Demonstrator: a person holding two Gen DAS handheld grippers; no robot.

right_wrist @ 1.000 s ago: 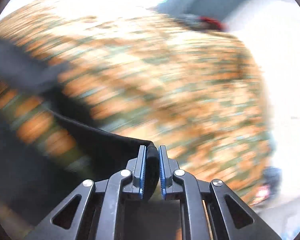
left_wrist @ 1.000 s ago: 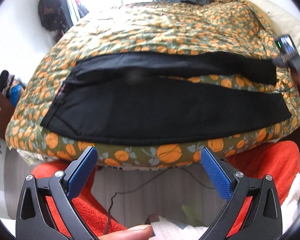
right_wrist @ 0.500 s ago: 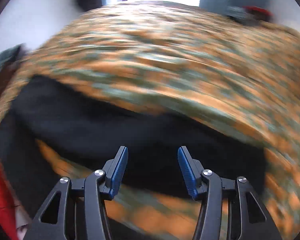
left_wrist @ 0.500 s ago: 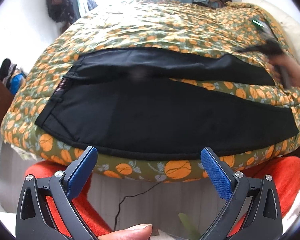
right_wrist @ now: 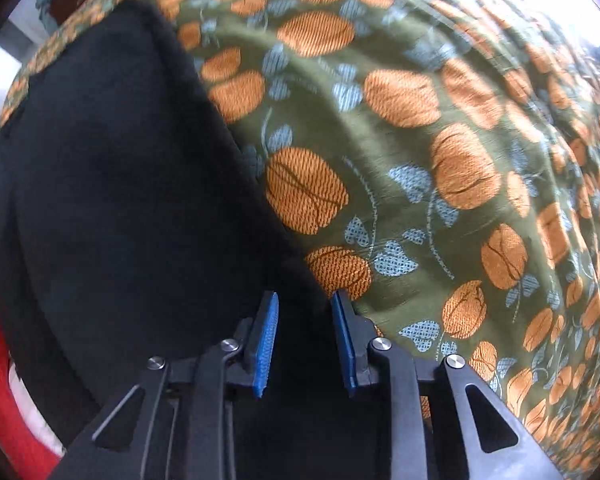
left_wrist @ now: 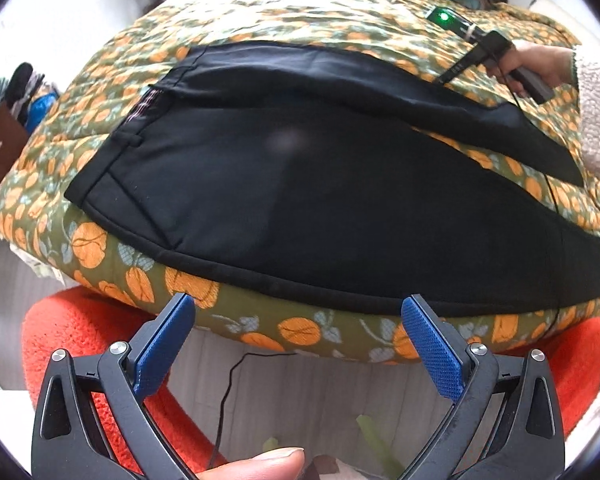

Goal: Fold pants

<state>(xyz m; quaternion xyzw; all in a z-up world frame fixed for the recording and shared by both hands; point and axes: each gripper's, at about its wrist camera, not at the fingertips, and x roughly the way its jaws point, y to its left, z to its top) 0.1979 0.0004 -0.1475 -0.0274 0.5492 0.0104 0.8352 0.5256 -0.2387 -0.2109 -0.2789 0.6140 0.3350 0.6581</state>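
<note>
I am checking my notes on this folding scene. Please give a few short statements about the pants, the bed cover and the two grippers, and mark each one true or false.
1. The black pants lie spread on a bed cover with an orange fruit print. True.
2. The left gripper is clamped on the pants. False: its jaws stand wide apart, short of the near edge of the pants, holding nothing.
3. The right gripper points at an edge of the pants, where black cloth meets the cover. True; its jaws are closing.
4. The two legs are stacked exactly. False: a strip of cover shows between them.
</note>
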